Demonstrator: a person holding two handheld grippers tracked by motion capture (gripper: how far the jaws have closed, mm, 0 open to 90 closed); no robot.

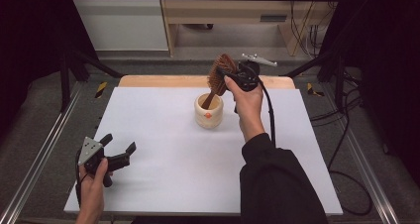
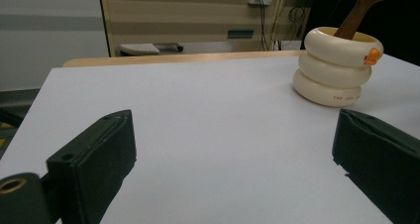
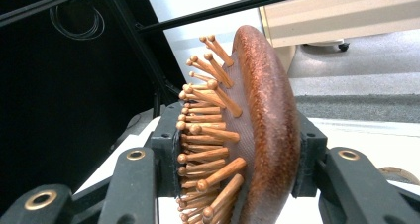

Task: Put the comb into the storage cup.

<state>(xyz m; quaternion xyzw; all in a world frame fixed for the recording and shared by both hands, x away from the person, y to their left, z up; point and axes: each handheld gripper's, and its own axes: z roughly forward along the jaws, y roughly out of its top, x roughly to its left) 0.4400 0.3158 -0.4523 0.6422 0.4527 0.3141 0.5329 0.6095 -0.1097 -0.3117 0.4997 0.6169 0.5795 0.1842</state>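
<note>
A wooden hairbrush (image 1: 225, 63) with round-tipped pegs stands tilted, its handle down inside a cream ringed cup (image 1: 208, 112) near the table's far middle. My right gripper (image 1: 224, 76) is shut on the brush head. In the right gripper view the hairbrush (image 3: 267, 110) sits between the jaws, one pad on the pegs and the other on the rounded back. My left gripper (image 1: 120, 142) rests open at the near left of the white tabletop (image 1: 168, 174), holding nothing. In the left gripper view the cup (image 2: 334, 68), with a small orange mark, and the brush handle (image 2: 356, 16) appear at the upper right.
A wooden strip (image 1: 148, 81) runs along the table's far edge. Metal rails (image 1: 44, 149) flank both sides and black frame posts stand at the back. The right gripper's cable (image 1: 270, 115) trails down along the forearm.
</note>
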